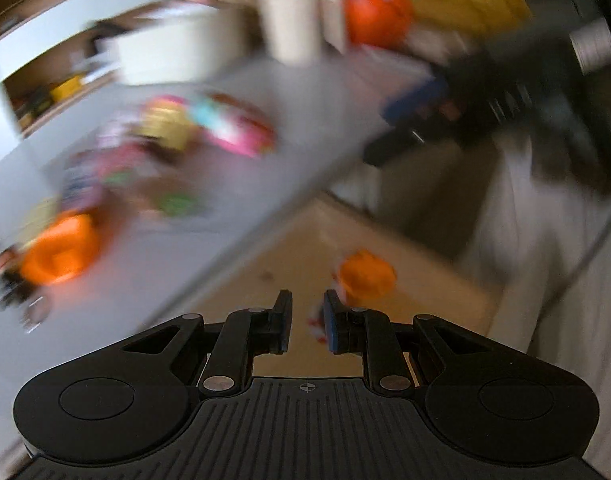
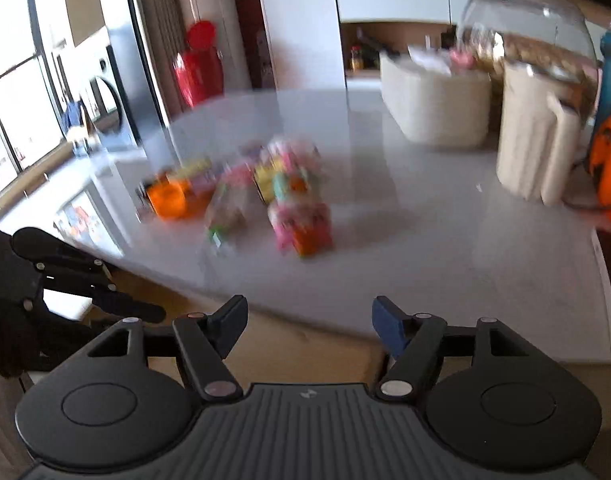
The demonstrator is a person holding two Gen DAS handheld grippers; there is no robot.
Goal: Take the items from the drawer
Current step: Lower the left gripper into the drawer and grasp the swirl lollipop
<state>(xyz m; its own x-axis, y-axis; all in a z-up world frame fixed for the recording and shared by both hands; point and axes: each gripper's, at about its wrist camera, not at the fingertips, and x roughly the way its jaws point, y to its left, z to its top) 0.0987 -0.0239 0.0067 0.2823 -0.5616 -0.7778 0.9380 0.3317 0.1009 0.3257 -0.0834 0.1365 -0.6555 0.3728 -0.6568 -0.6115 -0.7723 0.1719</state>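
In the blurred left wrist view, my left gripper (image 1: 308, 316) hangs over the open drawer (image 1: 305, 248), whose floor is tan. Its fingers stand a narrow gap apart with nothing gripped. A small orange item (image 1: 365, 276) with a red-and-white part lies in the drawer just past the right fingertip. A pile of colourful items (image 1: 165, 148) sits on the grey counter (image 1: 305, 92). In the right wrist view, my right gripper (image 2: 309, 320) is wide open and empty at the counter's front edge. The same colourful items (image 2: 281, 196) lie ahead of it.
A cream container (image 2: 437, 104), a cream jug (image 2: 537, 136) and an orange pumpkin-like object (image 2: 609, 168) stand at the back right of the counter (image 2: 445, 240). A glass dome (image 2: 525, 20) rises behind them. The left gripper's arm (image 2: 85, 280) shows low on the left.
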